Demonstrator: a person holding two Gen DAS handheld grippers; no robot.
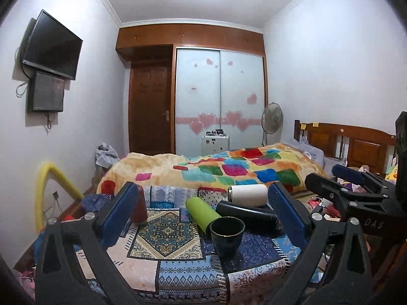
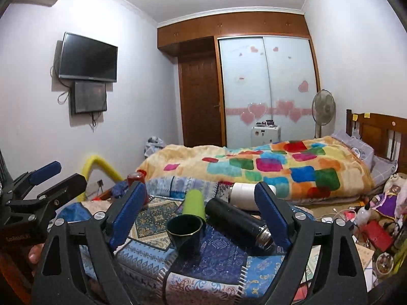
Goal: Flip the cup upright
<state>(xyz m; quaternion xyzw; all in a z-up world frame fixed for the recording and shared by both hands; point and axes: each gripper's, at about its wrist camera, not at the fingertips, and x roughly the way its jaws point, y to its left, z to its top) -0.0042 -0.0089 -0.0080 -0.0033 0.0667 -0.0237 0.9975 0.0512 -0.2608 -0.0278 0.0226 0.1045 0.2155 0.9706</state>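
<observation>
**Dark cup stands upright between two wide-spread grippers**

The small dark glazed cup with a thin pale rim point(image 1: 227, 236) stands upright, mouth up, on the patchwork-patterned cloth covering the worktop point(image 1: 162, 244). In the left wrist view it sits right of centre between the blue-padded fingers of the left gripper point(image 1: 203, 218), nearer the right-hand finger, with clear space on both sides; nothing touches it. The left gripper's jaws are spread wide and hold nothing.

In the right wrist view the same cup point(image 2: 185, 233) stands between the fingers of the right gripper point(image 2: 201, 216), a little left of centre and apart from both pads. This gripper is also spread wide and empty. The worktop cloth point(image 2: 218, 254) runs under it.

Just behind the cup lies a lime-green cylindrical tumbler point(image 1: 202, 212) on its side, its near end close to the cup's rim. Beside it, to the right, a black cylindrical flask point(image 1: 246, 216) lies on its side; the right wrist view shows its metal neck point(image 2: 264, 237) pointing toward the camera. Behind the flask lies a white cylindrical bottle point(image 1: 248, 195), also on its side. A dark red cup-shaped vessel point(image 1: 139, 208) stands at the left, partly hidden by the left gripper's left-hand finger.

Beyond the worktop is a bed with a colourful blanket of bright squares point(image 1: 229, 167).
</observation>
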